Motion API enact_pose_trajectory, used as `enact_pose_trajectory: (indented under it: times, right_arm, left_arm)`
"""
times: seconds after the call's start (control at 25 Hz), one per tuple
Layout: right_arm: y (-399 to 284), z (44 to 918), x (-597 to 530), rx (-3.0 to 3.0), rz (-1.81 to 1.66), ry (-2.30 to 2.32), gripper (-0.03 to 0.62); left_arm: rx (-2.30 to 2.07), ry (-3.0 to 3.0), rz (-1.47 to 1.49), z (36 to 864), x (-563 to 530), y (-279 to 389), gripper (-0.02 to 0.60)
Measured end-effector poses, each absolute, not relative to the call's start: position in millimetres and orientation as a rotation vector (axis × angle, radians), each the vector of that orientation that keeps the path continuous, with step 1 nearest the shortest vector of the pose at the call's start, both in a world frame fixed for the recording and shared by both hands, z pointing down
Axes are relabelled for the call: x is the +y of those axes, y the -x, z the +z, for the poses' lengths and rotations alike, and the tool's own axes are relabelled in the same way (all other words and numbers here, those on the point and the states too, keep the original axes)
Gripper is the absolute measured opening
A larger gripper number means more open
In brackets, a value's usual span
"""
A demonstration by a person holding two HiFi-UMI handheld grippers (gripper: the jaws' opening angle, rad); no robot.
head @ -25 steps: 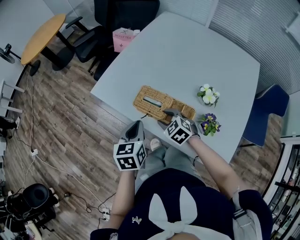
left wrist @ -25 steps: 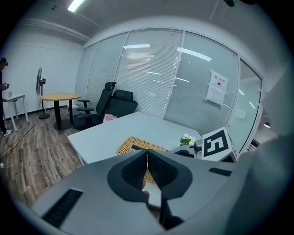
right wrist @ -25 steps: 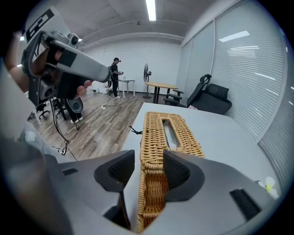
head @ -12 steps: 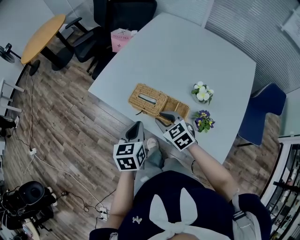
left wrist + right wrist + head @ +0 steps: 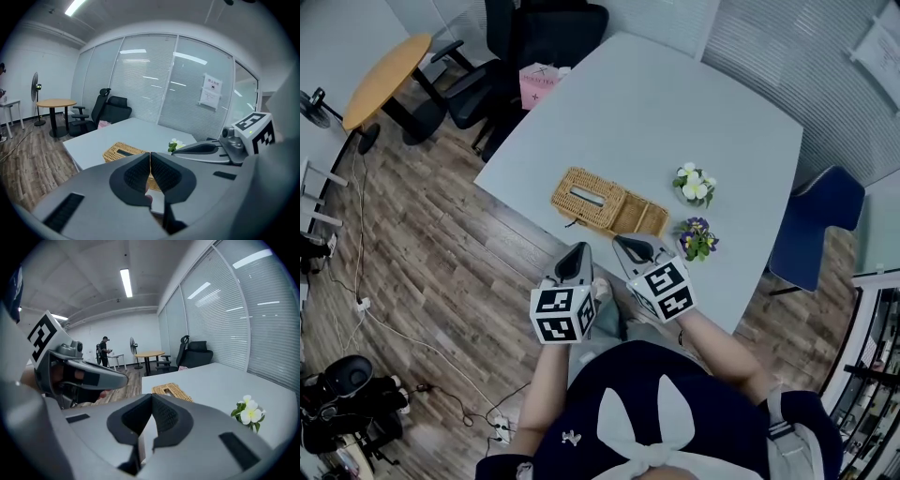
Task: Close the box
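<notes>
The wicker box (image 5: 605, 202) lies just ahead of both grippers, touched by neither. The right gripper (image 5: 622, 242) has been drawn back off its end, jaws just closed on nothing; the left gripper (image 5: 578, 249) is shut, empty. Closing is judged finished.

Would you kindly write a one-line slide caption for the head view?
Left gripper and right gripper, both shut and empty, held short of the wicker box on the table.
</notes>
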State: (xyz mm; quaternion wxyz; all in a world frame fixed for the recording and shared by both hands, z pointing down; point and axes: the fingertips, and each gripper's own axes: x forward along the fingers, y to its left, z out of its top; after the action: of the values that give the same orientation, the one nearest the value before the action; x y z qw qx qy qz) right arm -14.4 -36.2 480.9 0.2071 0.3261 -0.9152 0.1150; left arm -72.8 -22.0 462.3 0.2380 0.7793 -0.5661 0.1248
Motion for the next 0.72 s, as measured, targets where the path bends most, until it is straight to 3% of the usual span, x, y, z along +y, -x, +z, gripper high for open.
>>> enact_pose_trajectory:
  times: [0.72]
  right_arm:
    - [-7.1,457.7,-20.4,-2.584,0.313,-0.968,0.003]
  left_arm:
    - [-1.574,-2.193,0.334,443.0,-8.9,51.6,0.023]
